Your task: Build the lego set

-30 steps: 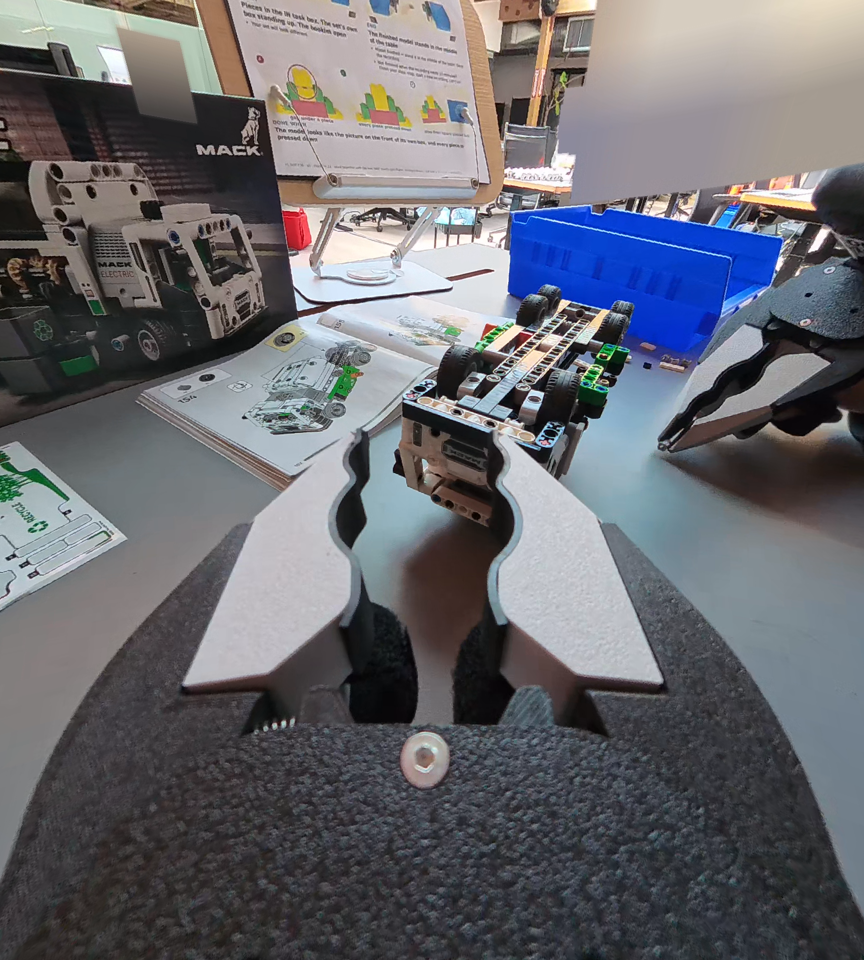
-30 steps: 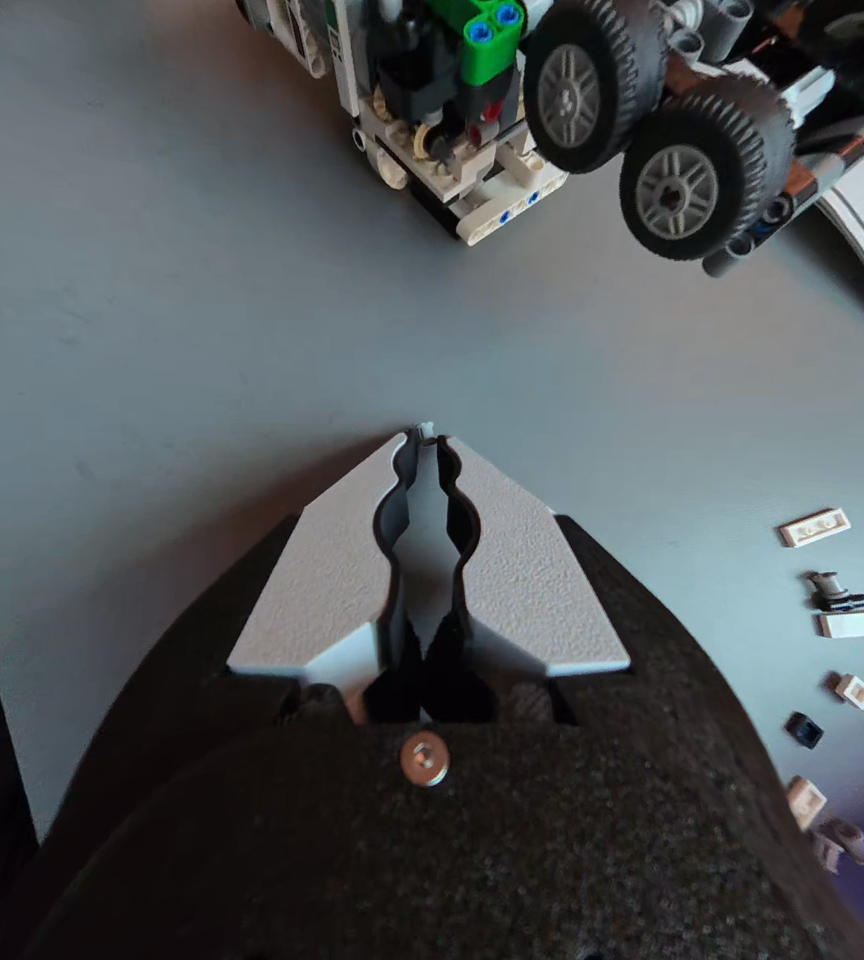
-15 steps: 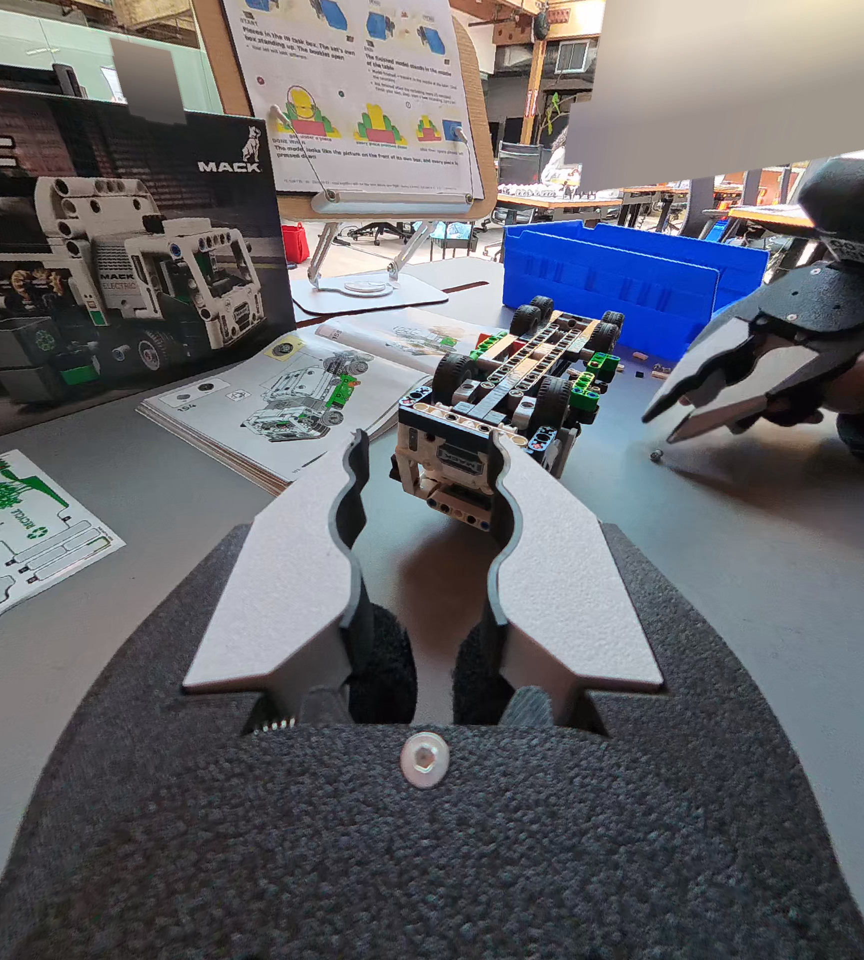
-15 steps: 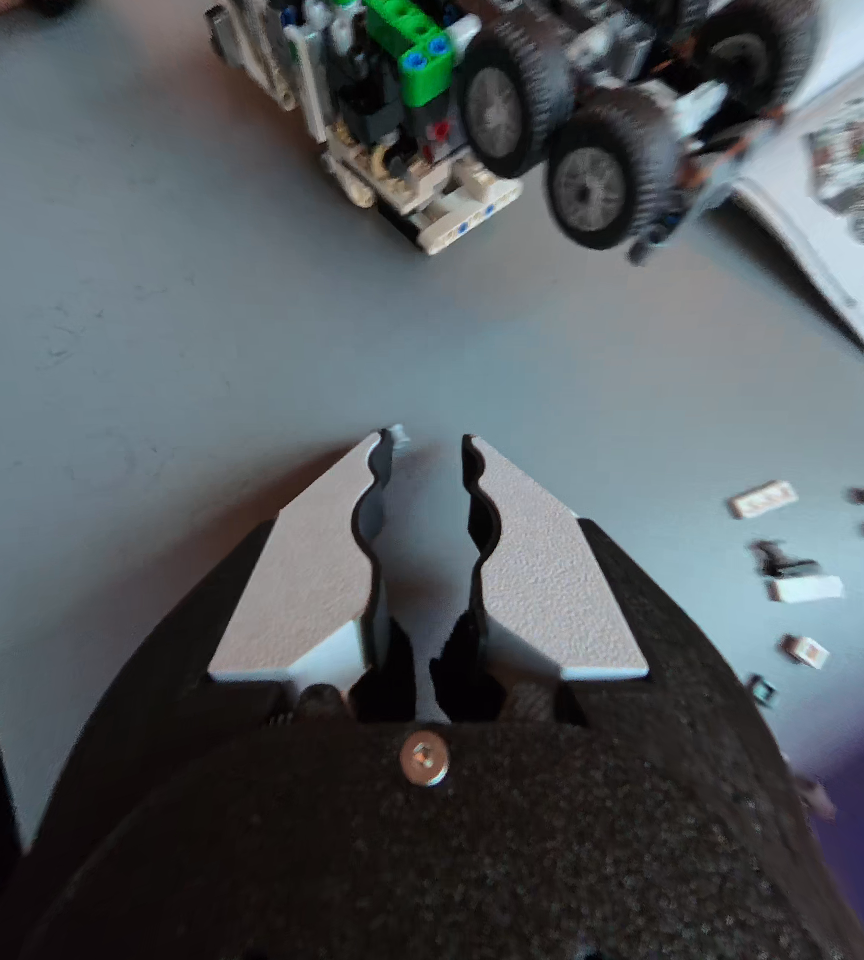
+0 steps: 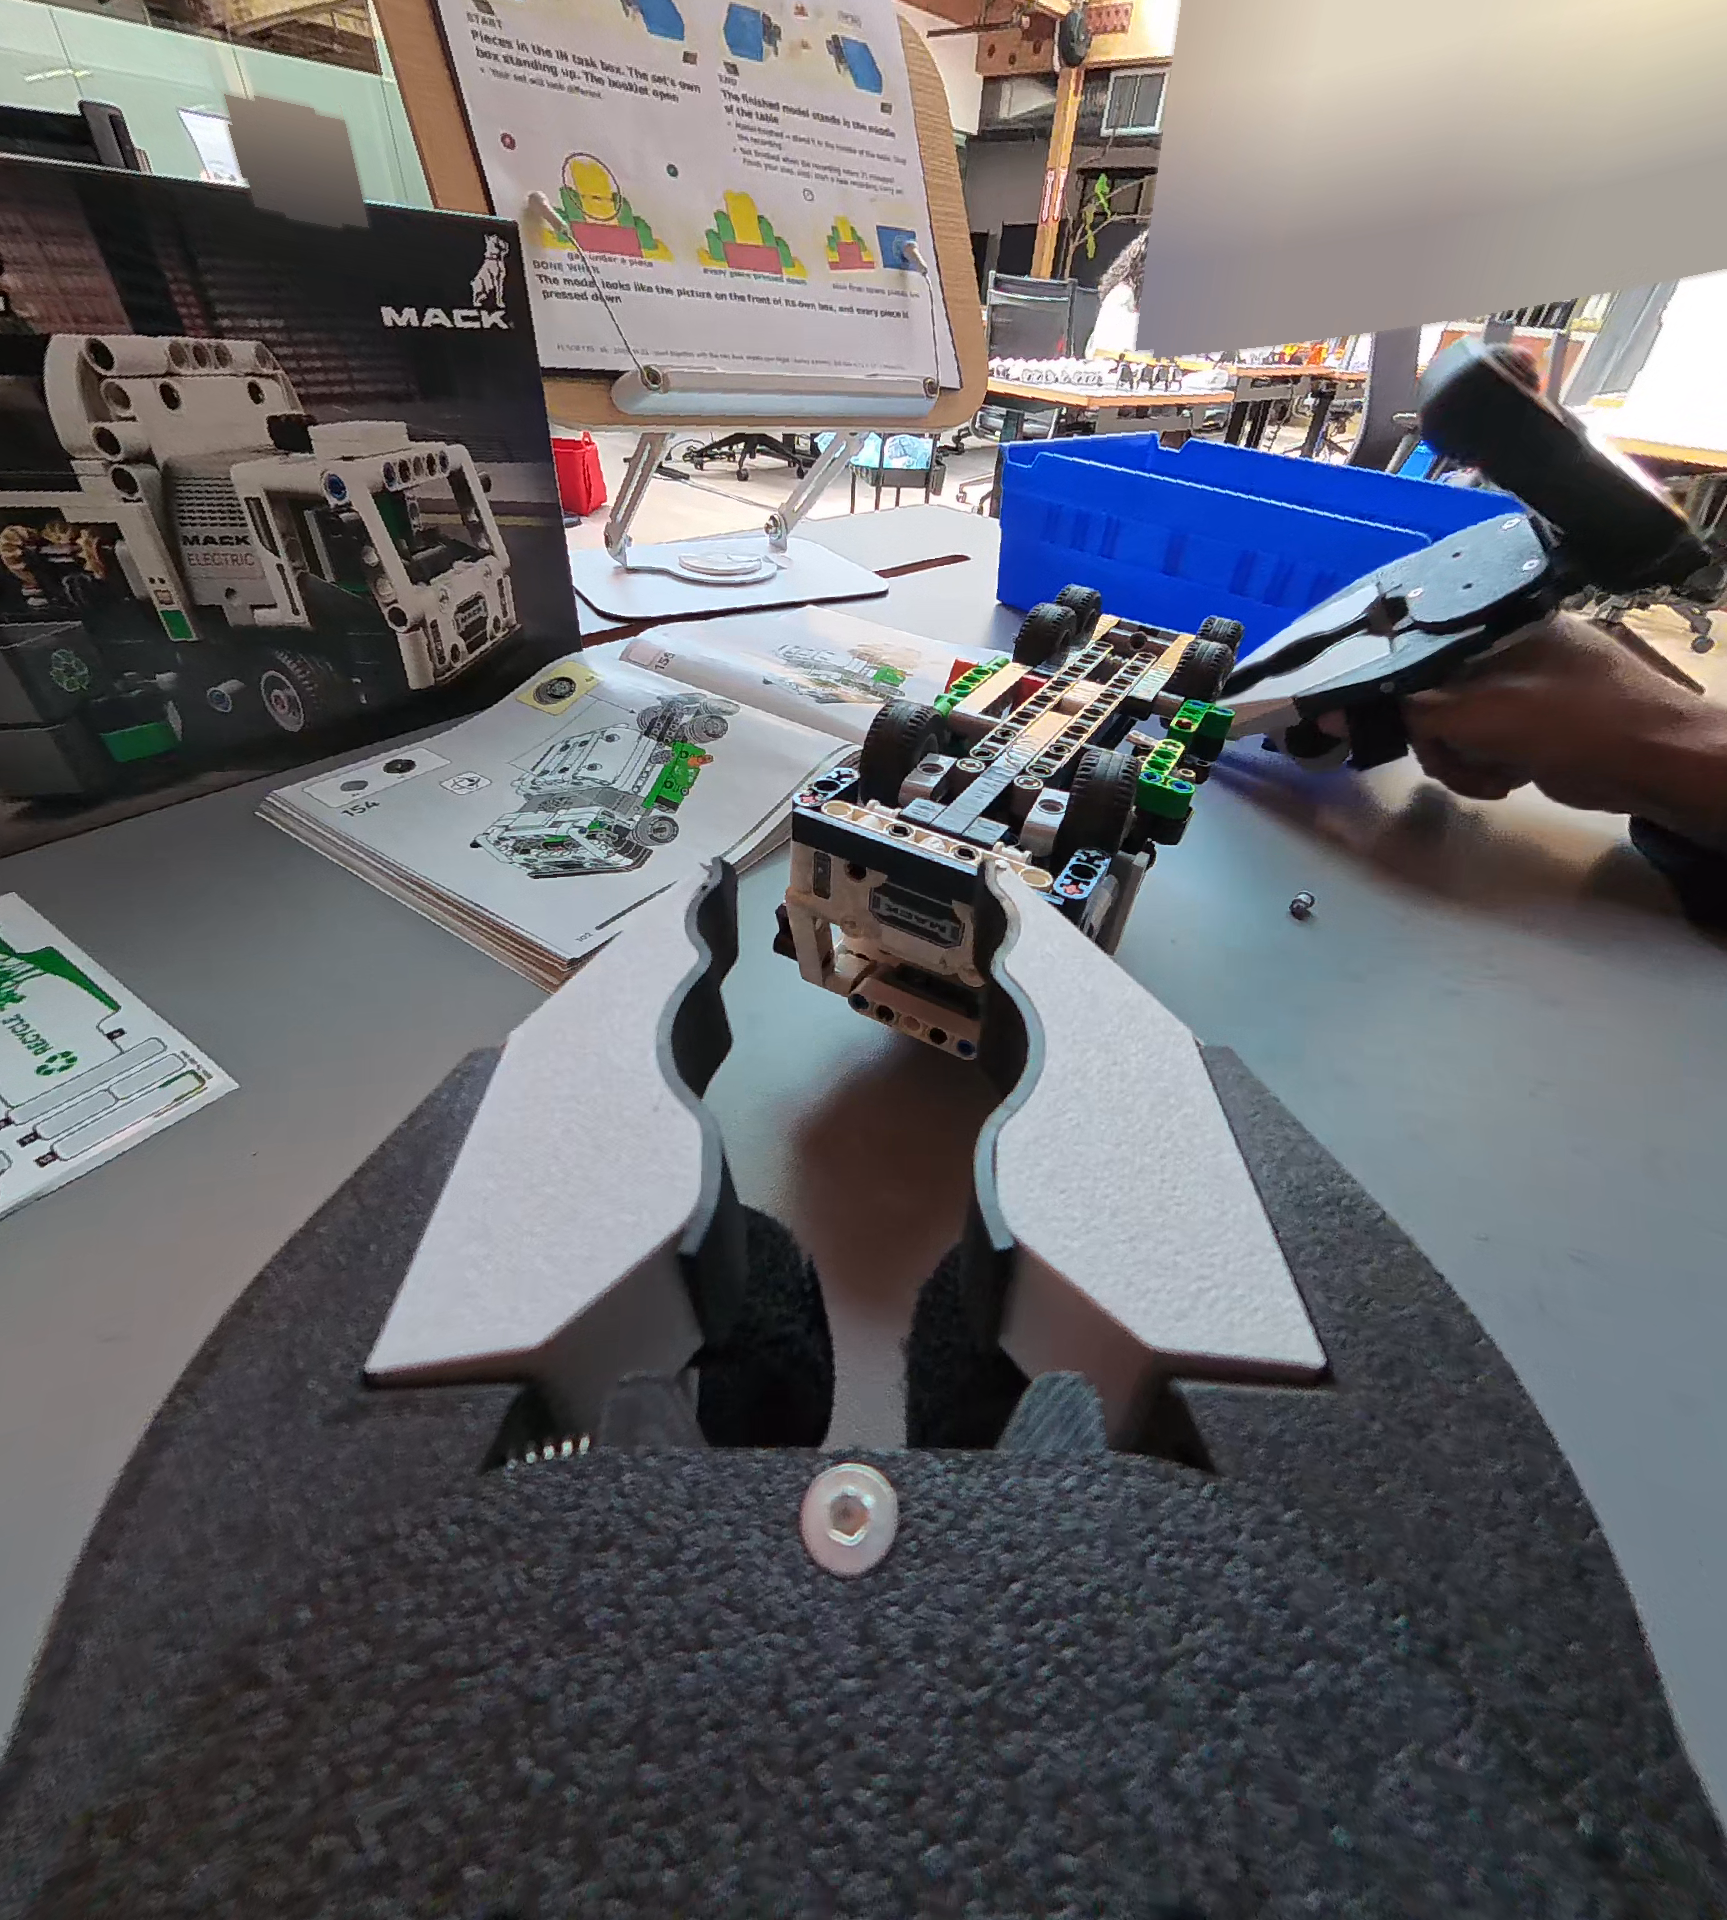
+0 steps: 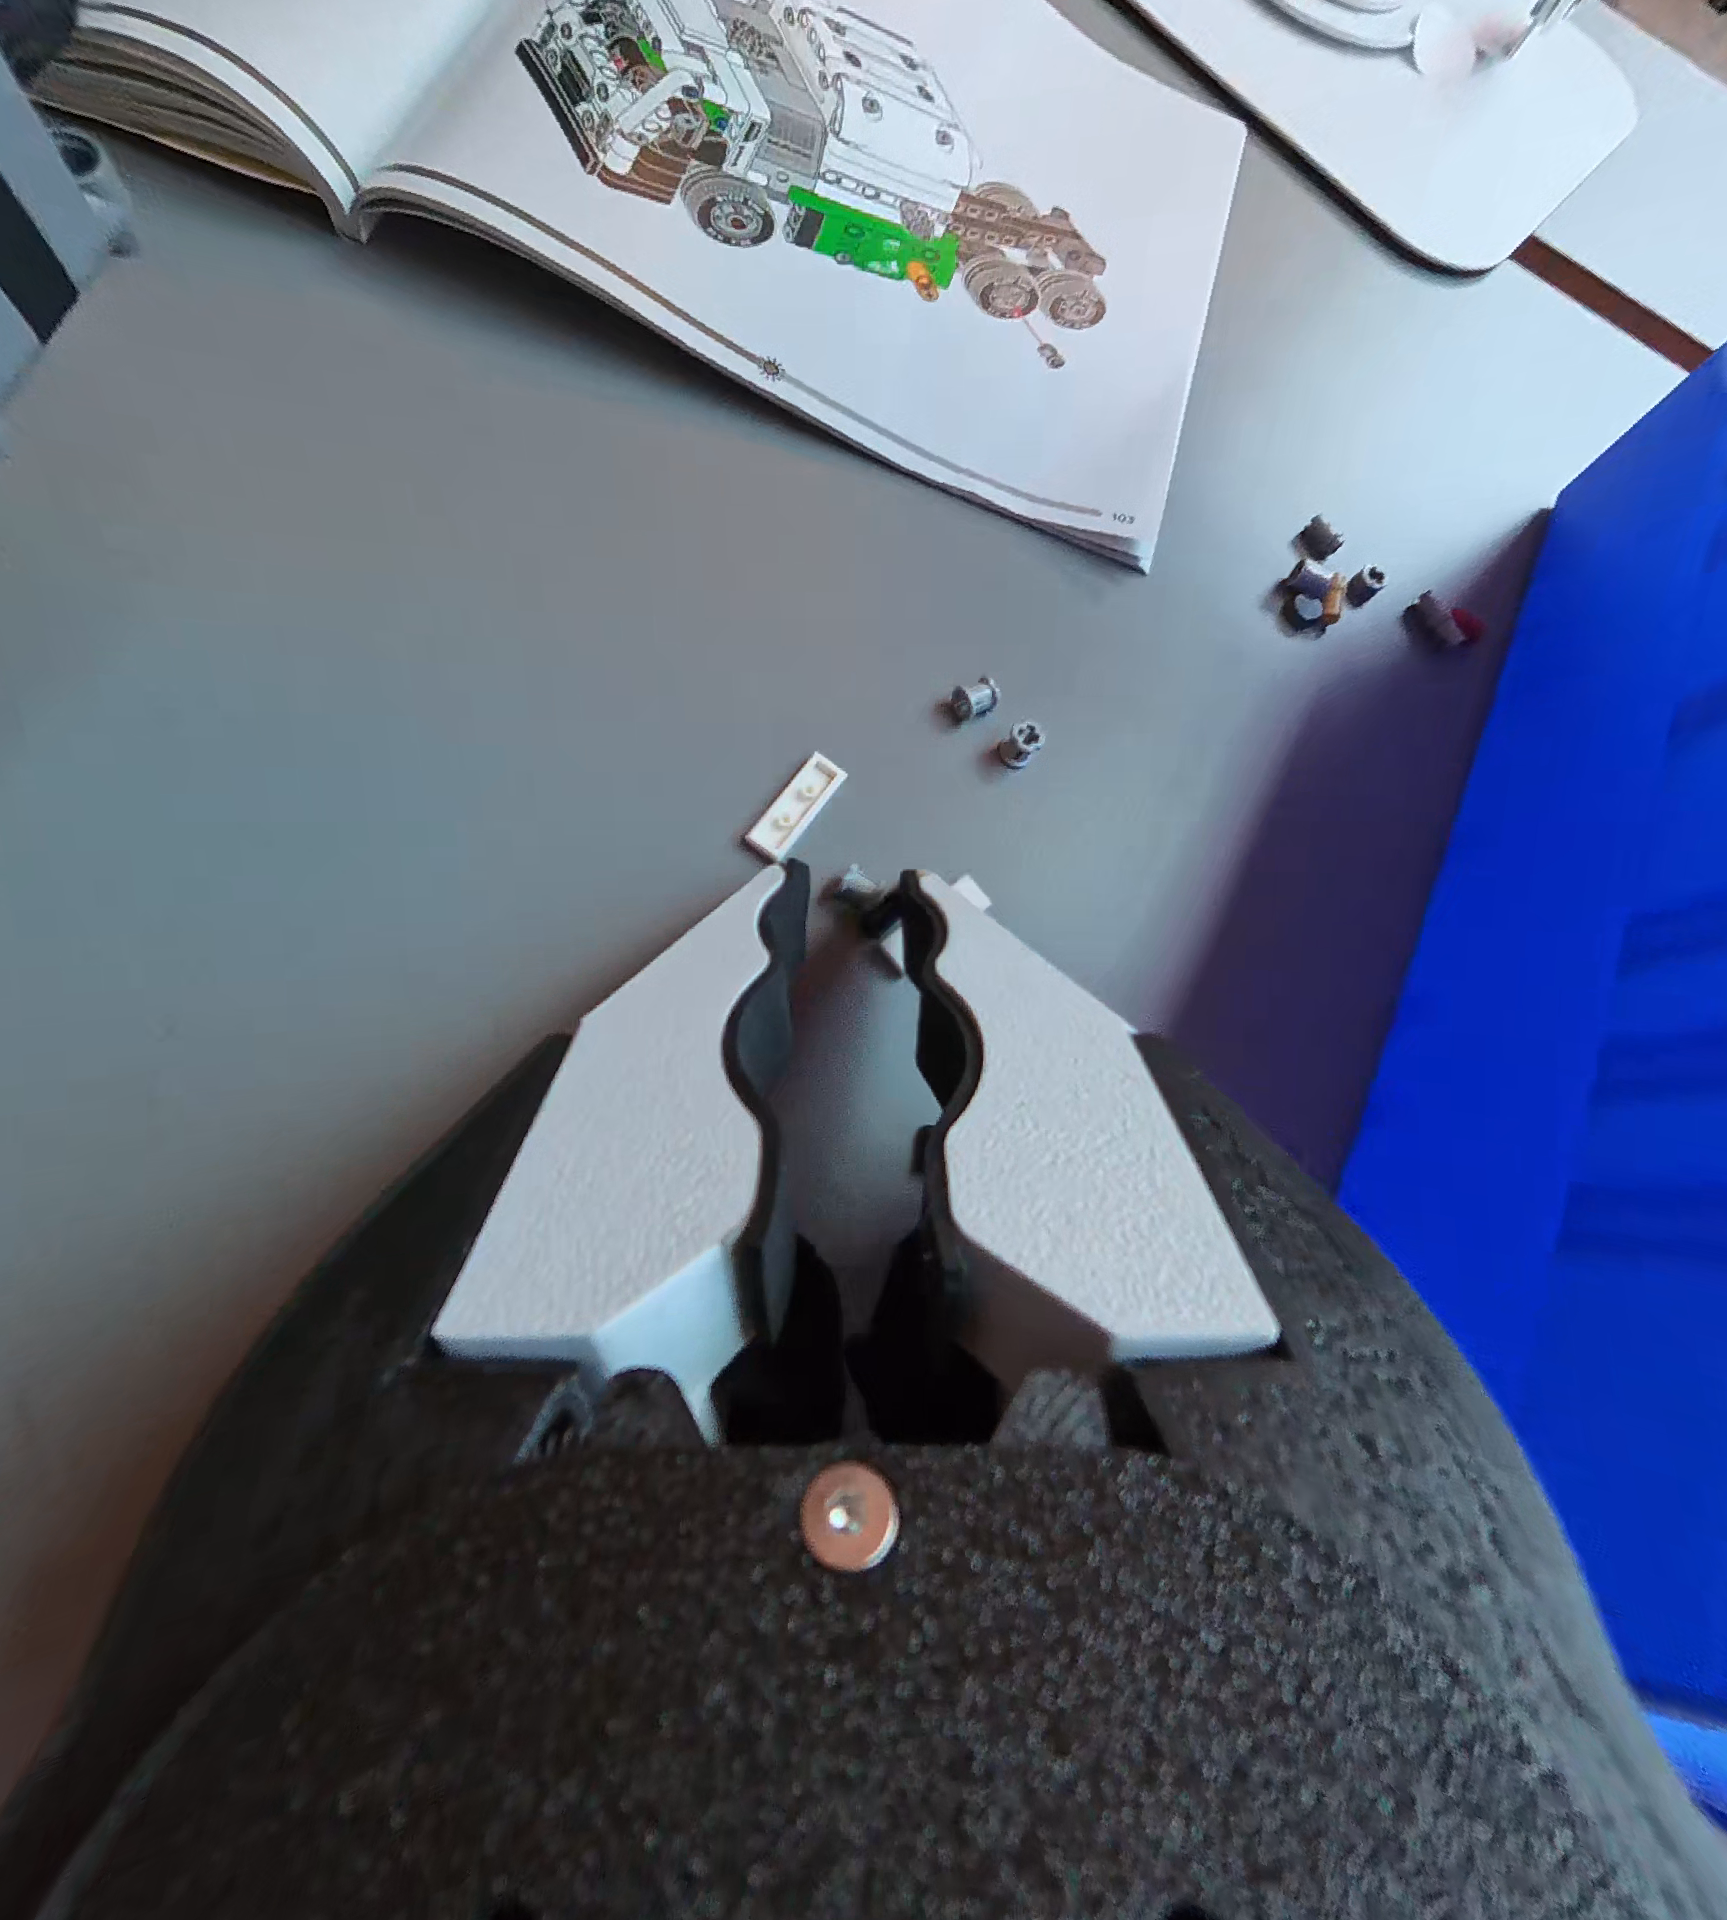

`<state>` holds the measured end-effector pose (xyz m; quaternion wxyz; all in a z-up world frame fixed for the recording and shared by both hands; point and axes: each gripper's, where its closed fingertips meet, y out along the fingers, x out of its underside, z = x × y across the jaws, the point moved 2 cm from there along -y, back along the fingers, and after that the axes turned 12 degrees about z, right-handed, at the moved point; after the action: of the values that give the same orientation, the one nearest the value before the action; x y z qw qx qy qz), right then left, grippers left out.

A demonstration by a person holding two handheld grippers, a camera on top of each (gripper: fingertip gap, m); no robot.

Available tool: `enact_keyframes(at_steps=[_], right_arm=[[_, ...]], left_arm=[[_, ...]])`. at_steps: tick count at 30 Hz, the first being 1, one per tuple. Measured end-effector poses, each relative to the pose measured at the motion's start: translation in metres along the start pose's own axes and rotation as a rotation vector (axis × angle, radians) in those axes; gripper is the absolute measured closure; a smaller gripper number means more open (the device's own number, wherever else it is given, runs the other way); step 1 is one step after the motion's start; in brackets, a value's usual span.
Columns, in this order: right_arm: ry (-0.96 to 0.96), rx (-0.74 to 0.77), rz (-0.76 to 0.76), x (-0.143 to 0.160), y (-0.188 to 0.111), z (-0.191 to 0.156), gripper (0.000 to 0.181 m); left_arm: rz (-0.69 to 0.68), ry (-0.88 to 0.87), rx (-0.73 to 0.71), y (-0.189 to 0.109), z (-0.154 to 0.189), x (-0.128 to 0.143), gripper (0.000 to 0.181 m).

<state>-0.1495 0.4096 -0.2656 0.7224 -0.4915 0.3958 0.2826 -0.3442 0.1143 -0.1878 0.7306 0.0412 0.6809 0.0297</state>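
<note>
The part-built lego truck (image 5: 1004, 769) lies upside down on the grey table, wheels up, cab end toward me. My left gripper (image 5: 859, 904) is open and empty, its tips right at the cab end; its right finger overlaps the cab in the picture. My right gripper (image 6: 854, 888) is open over loose parts beside the blue bin (image 6: 1617, 935). A small grey and black piece (image 6: 854, 894) lies between its tips, and I cannot tell if they touch it. In the left wrist view the right gripper (image 5: 1243, 696) sits by the truck's rear wheels.
A white two-stud plate (image 6: 797, 805), two grey pins (image 6: 973, 698) and a cluster of small parts (image 6: 1311, 597) lie near the bin. A small grey piece (image 5: 1303, 904) lies alone right of the truck. The open booklet (image 5: 568, 810), set box (image 5: 204, 499) and sticker sheet (image 5: 17, 1060) are on the left.
My right gripper opened and left a small grey piece on the table. It then swung away from the truck's side to the loose parts by the blue bin. The left gripper stayed open.
</note>
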Motion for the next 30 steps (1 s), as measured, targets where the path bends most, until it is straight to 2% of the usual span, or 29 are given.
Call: enact_keyframes(at_steps=[1,7,21,23,26,27,30], right_arm=[[0.009,-0.002,-0.005,0.001,0.001,0.0,0.163],[-0.006,0.01,-0.002,0.001,0.001,0.002,0.172],[-0.058,0.016,0.041,-0.009,-0.008,-0.004,0.174],[-0.056,-0.082,0.093,-0.019,-0.018,-0.022,0.174],[-0.071,-0.534,0.18,-0.027,-0.05,-0.096,0.174],[-0.114,-0.61,0.18,-0.023,-0.059,-0.112,0.174],[-0.26,-0.575,0.132,-0.006,-0.059,-0.121,0.174]], left_arm=[[-0.001,0.0,0.001,0.0,0.0,0.0,0.138],[-0.002,0.005,0.002,0.0,0.001,0.0,0.138],[-0.003,0.024,0.008,0.0,0.004,0.001,0.138],[-0.003,0.018,0.012,0.0,0.004,0.001,0.138],[0.002,0.017,0.011,0.0,0.004,0.0,0.138],[0.002,0.016,0.01,0.0,0.004,0.0,0.138],[0.002,0.023,0.006,0.0,0.004,0.0,0.138]])
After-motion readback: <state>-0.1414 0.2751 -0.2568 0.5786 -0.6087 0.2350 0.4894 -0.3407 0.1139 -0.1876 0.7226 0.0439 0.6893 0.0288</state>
